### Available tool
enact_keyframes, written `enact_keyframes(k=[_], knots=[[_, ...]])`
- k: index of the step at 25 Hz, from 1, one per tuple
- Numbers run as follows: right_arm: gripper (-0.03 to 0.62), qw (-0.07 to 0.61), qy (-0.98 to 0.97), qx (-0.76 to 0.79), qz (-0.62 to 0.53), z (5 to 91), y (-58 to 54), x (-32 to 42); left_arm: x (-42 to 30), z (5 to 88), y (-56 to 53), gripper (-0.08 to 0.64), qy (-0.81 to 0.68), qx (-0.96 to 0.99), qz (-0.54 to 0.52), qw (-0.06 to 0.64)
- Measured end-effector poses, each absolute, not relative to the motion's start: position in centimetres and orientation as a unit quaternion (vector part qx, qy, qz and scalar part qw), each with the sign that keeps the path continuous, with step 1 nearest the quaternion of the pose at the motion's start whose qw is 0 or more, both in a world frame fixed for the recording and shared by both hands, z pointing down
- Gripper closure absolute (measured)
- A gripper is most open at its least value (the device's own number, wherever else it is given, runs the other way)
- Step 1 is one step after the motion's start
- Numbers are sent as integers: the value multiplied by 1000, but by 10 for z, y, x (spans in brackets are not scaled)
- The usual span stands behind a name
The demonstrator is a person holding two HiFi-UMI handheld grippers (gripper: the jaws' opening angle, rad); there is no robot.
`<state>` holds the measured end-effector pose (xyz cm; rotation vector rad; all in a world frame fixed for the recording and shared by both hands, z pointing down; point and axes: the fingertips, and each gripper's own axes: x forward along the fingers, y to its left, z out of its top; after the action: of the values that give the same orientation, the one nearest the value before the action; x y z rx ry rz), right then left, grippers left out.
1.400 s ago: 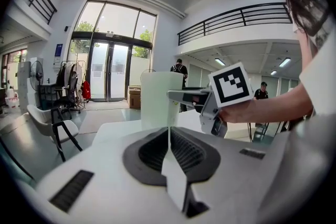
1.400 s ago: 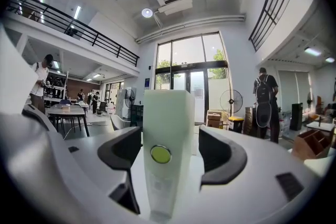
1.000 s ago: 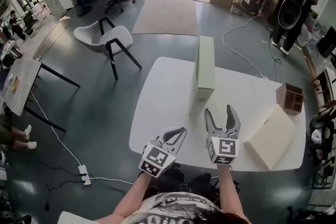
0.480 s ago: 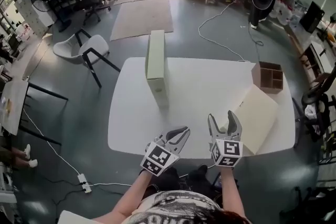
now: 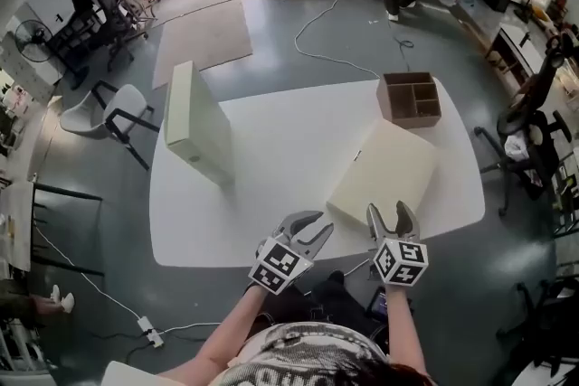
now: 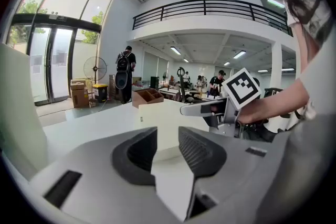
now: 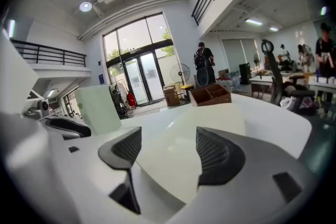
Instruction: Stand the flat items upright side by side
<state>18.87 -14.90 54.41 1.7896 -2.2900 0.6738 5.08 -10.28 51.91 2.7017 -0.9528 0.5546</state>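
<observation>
We see a white tabletop with rounded corners (image 5: pixel 289 149). Near its far left corner a pale green flat box (image 5: pixel 194 127) stands upright on one long edge. A cream flat box (image 5: pixel 384 176) lies flat on the right half of the tabletop. It is turned at an angle, so that one corner reaches close to the near edge. The two boxes are well apart. At the far right corner sits a brown wooden tray with open compartments (image 5: pixel 409 99), just beside the far corner of the cream box.

Both grippers are at the near edge. The left gripper (image 5: pixel 312 224) points toward the near left corner of the cream box. Its jaws are opening with a narrow gap, and the pads press on nothing. The right gripper (image 5: pixel 389 212) has its jaws wide apart at the near corner of the cream box. It grasps nothing, and we cannot tell whether it touches the box.
</observation>
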Motion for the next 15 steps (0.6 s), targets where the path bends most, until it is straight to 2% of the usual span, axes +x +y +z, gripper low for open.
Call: enact_keyframes(k=[1, 7, 13, 15], knots=[[264, 76, -757, 603, 239, 552, -146, 203, 61, 524, -104, 429, -319, 921, 194, 113], [261, 71, -723, 609, 319, 599, -132, 260, 99, 563, -120, 358, -303, 913, 240, 129], [184, 27, -693, 583, 424, 638, -133, 279, 106, 599, -151, 277, -316, 893, 258, 187], [176, 16, -688, 572, 446, 644, -136, 280, 103, 609, -164, 259, -325, 884, 261, 211]])
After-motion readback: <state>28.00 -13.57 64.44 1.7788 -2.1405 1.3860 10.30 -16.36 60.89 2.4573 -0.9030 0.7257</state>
